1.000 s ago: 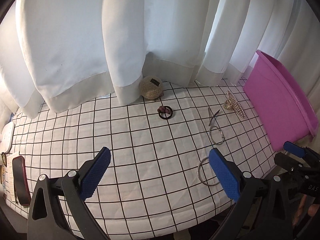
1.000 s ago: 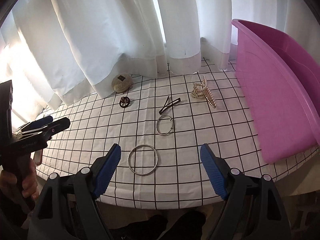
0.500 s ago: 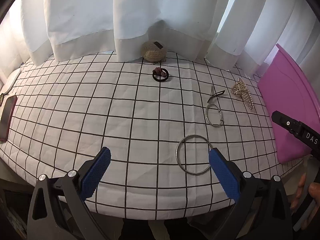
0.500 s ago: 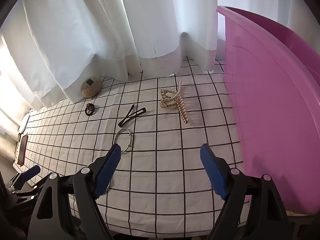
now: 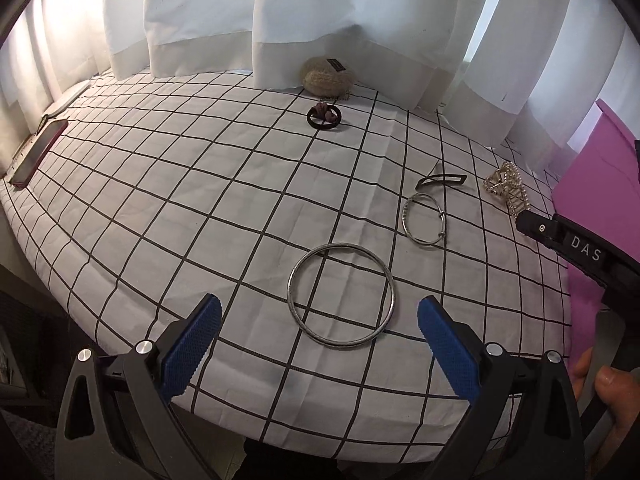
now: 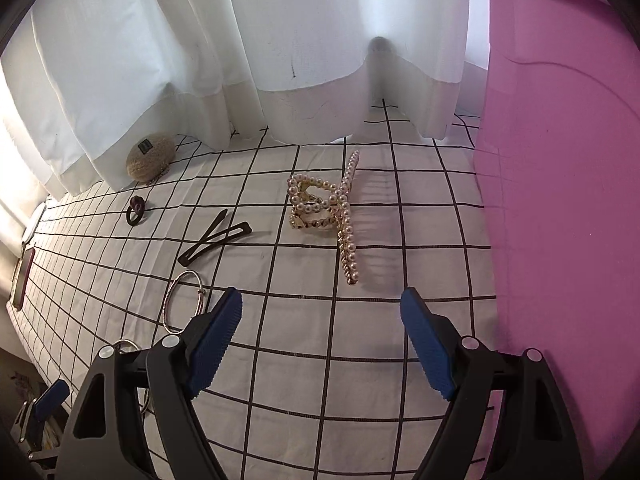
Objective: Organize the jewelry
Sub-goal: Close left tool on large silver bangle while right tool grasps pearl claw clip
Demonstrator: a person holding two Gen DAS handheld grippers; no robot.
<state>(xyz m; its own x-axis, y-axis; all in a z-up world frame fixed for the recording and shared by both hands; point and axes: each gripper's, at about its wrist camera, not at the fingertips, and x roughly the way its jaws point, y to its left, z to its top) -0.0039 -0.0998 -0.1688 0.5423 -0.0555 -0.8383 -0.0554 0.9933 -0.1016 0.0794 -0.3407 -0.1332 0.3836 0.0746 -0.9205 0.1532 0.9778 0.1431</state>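
Observation:
Jewelry lies on a checked white cloth. My left gripper [image 5: 319,330] is open and empty, just in front of a large silver bangle [image 5: 342,294]. A smaller silver bangle [image 5: 424,218], a black hair clip [image 5: 441,181], a pearl claw clip [image 5: 507,192] and a dark ring [image 5: 324,117] lie beyond. My right gripper [image 6: 322,332] is open and empty, just short of the pearl claw clip [image 6: 330,208]. The pink bin [image 6: 560,184] stands to its right. The black hair clip [image 6: 214,237] and smaller bangle [image 6: 182,300] lie to the left.
A beige woven pouch [image 5: 329,76] sits at the foot of the white curtain [image 5: 320,20]. A dark phone [image 5: 38,152] lies at the cloth's far left edge. The table's front edge runs just under both grippers. The right gripper's body [image 5: 580,252] shows at the left view's right side.
Both grippers have moved forward and lower toward the cloth. The left one has closed in on the large bangle, the right one on the pearl claw clip. Both stay open.

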